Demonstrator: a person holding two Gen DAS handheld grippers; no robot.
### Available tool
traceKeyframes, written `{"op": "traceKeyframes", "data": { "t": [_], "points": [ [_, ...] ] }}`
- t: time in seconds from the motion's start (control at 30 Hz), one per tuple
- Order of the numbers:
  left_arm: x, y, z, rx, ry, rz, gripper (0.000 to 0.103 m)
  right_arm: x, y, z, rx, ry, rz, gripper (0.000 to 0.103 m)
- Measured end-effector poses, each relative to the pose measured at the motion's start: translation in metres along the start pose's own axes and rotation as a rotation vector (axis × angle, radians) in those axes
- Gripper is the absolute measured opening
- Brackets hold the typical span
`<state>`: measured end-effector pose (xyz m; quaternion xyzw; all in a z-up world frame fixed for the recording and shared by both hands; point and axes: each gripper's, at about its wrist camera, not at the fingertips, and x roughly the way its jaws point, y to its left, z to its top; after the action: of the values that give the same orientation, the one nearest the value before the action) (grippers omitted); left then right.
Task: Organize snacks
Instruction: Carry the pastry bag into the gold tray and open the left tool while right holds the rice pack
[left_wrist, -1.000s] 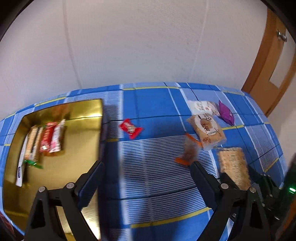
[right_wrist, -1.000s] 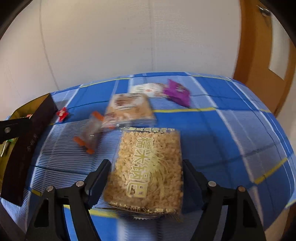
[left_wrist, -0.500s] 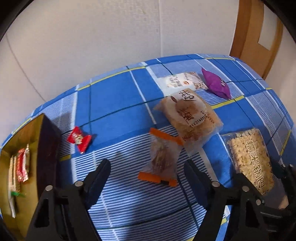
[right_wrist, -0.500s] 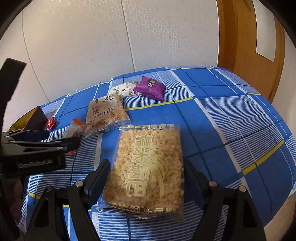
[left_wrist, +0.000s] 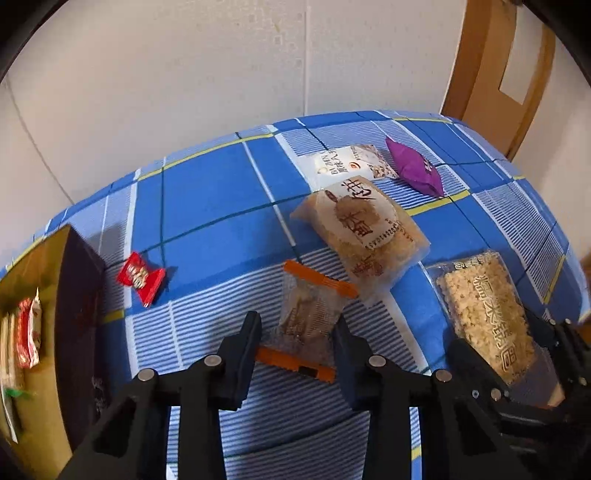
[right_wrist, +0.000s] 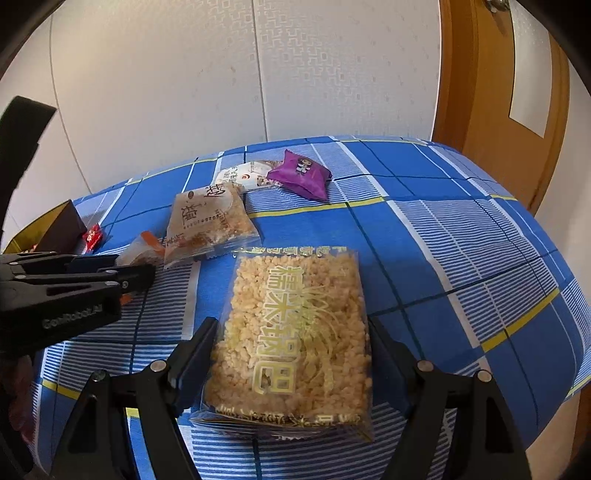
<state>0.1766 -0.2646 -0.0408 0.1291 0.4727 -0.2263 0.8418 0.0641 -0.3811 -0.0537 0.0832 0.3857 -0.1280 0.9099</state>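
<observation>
A clear packet with orange ends (left_wrist: 308, 325) lies on the blue checked tablecloth (left_wrist: 207, 199). My left gripper (left_wrist: 297, 325) straddles it with jaws closing. The right pad is at the packet's edge, and a thin strip of cloth shows beside the left pad. In the right wrist view the left gripper (right_wrist: 129, 267) reaches in from the left over that packet (right_wrist: 142, 251). My right gripper (right_wrist: 291, 328) is shut on the sides of a flat puffed-rice packet (right_wrist: 295, 332), also visible in the left wrist view (left_wrist: 487, 314).
A gold-lined box (left_wrist: 79, 314) with several snacks inside stands at the left. A red candy (left_wrist: 140, 277) lies near it. Behind are a brown pastry packet (left_wrist: 369, 229), a white packet (left_wrist: 347, 164) and a purple packet (left_wrist: 413, 166). A wooden door (right_wrist: 498, 92) stands at the right.
My left gripper swung right from over the gold box, dropped to the orange-ended packet, and its jaws narrowed around it. The right gripper kept the rice packet between its fingers.
</observation>
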Motion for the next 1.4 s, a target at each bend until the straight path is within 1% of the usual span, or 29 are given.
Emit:
{"op": "traceKeyframes", "data": {
  "t": [0.1,0.17,0.23,0.33,0.4,0.47,0.53,0.6,0.67,0.73,0.9,0.97,1.1,1.27,1.33,1.4],
  "points": [
    [-0.005,0.007,0.0,-0.033,0.005,-0.024,0.038,-0.001,-0.002,0.0,0.008,-0.002,0.007,0.08],
    [-0.012,0.012,-0.001,-0.057,-0.014,-0.042,0.038,-0.001,-0.002,0.0,0.007,-0.004,0.006,0.08],
    [-0.018,0.015,-0.002,-0.069,-0.017,-0.044,0.038,-0.001,-0.001,-0.001,-0.004,-0.007,0.002,0.08],
    [-0.028,0.02,-0.005,-0.105,-0.013,-0.083,0.038,0.0,0.001,-0.001,-0.011,-0.008,-0.005,0.08],
    [-0.035,0.025,-0.006,-0.125,-0.024,-0.073,0.038,0.0,0.002,-0.001,-0.015,-0.006,-0.012,0.079],
    [-0.044,0.033,-0.007,-0.15,-0.018,-0.101,0.038,-0.001,0.001,0.0,-0.005,-0.005,-0.01,0.079],
    [-0.055,0.044,-0.008,-0.17,-0.037,-0.093,0.038,-0.002,-0.001,-0.001,0.003,-0.005,-0.001,0.079],
    [-0.067,0.058,-0.008,-0.199,-0.054,-0.107,0.038,-0.002,0.0,-0.001,-0.007,-0.007,0.001,0.079],
    [-0.078,0.076,-0.009,-0.226,-0.069,-0.091,0.038,-0.001,0.001,-0.001,-0.019,-0.008,-0.008,0.079],
    [-0.082,0.092,-0.011,-0.263,-0.076,-0.093,0.038,0.0,0.003,0.0,-0.025,-0.004,-0.02,0.079],
    [-0.085,0.136,-0.019,-0.35,-0.071,-0.062,0.038,-0.001,0.002,0.0,-0.008,0.003,-0.022,0.079],
    [-0.085,0.152,-0.021,-0.376,-0.069,-0.039,0.038,0.0,0.002,0.001,-0.012,0.003,-0.025,0.079],
    [-0.079,0.174,-0.024,-0.421,-0.059,-0.013,0.038,-0.001,0.002,0.001,-0.017,0.003,-0.031,0.079],
    [-0.061,0.199,-0.026,-0.484,-0.021,0.004,0.038,-0.001,0.002,0.0,-0.014,0.001,-0.028,0.079],
    [-0.056,0.205,-0.025,-0.492,-0.014,0.008,0.038,-0.001,0.002,0.0,-0.015,0.001,-0.03,0.079],
    [-0.05,0.209,-0.023,-0.488,-0.004,0.028,0.038,0.0,0.002,0.001,-0.016,0.001,-0.031,0.079]
  ]
}}
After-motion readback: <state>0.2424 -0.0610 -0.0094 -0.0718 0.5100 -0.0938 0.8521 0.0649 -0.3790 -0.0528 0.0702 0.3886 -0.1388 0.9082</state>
